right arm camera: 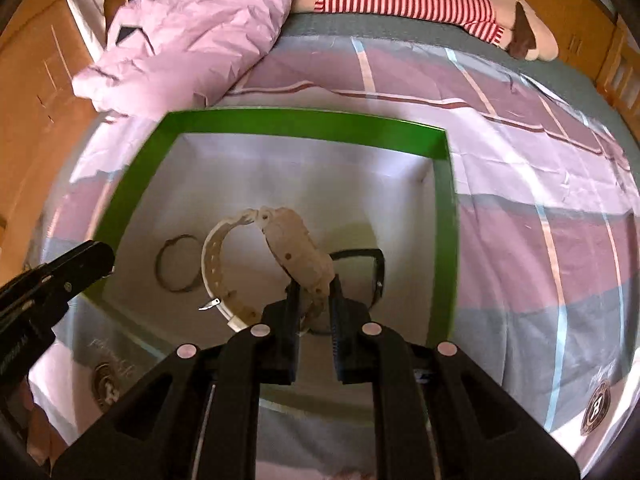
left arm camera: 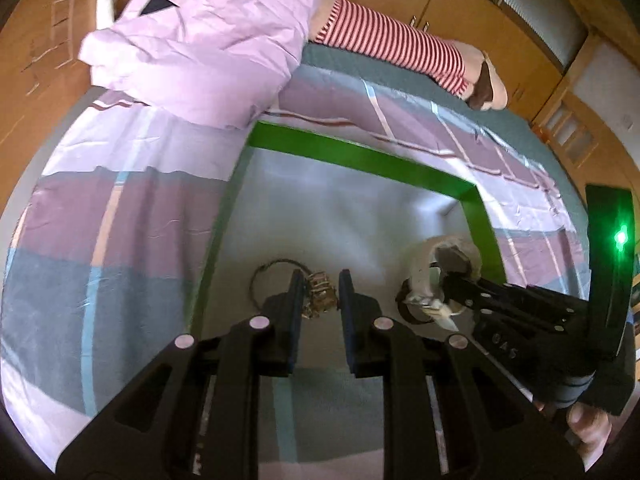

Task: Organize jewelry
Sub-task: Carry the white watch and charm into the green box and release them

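The cream plastic-strapped wristwatch (right arm camera: 298, 252) hangs over the green-rimmed white box (right arm camera: 304, 122), pinched by the right gripper (right arm camera: 314, 300); its loose strap could snag the thin metal bangle (right arm camera: 178, 263) on the left. The left gripper (left arm camera: 320, 294) loosely brackets a small gold-toned trinket (left arm camera: 320, 294), which may slip free.

Two black plastic grippers, matte, with angular cut-out linkages. Left gripper (left arm camera: 319, 296): flat fingers (left arm camera: 297, 300) faced with dark blue pads, four round pale-pink pivot caps (left arm camera: 259, 323) across the linkage arms. Right gripper (right arm camera: 313, 300): same build, same four pale caps (right arm camera: 260, 330). Seen from the left camera, small silver screws (left arm camera: 486, 295) along the right gripper's finger, white stamped characters on its body, a green LED (left arm camera: 621, 237) glowing on an upright black housing. Bare skin of a hand (left arm camera: 588, 430) at the lower right edge.
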`<action>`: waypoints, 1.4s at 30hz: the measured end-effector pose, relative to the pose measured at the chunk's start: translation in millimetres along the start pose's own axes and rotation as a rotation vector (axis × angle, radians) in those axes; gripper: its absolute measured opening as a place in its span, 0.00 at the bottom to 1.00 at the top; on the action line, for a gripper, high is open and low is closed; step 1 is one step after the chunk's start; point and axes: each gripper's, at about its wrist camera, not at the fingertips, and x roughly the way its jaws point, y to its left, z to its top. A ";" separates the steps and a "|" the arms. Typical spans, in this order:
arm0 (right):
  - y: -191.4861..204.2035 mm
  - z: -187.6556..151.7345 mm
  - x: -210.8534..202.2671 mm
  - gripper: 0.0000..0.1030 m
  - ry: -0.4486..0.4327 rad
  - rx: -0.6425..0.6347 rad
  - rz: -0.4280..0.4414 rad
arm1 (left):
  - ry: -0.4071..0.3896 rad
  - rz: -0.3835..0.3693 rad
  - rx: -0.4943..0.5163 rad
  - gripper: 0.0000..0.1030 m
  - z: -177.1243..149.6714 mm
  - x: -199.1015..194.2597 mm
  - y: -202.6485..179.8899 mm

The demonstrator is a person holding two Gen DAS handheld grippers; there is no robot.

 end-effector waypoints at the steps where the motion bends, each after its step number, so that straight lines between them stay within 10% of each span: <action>1: 2.1 1.2 6.3 0.13 0.005 0.002 0.011 | 0.009 -0.015 0.000 0.17 -0.4 5.8 -0.7; 20: 16.0 -6.0 46.2 0.14 0.091 -0.006 0.020 | 0.072 0.058 0.009 0.18 -8.9 49.9 0.6; 26: 5.7 -6.8 58.5 0.35 0.135 0.053 0.009 | 0.076 0.086 0.029 0.20 -9.6 50.8 -0.4; 42: 9.5 -15.1 -21.1 0.35 0.028 0.080 0.023 | -0.032 0.074 0.001 0.60 -13.8 -25.5 -8.9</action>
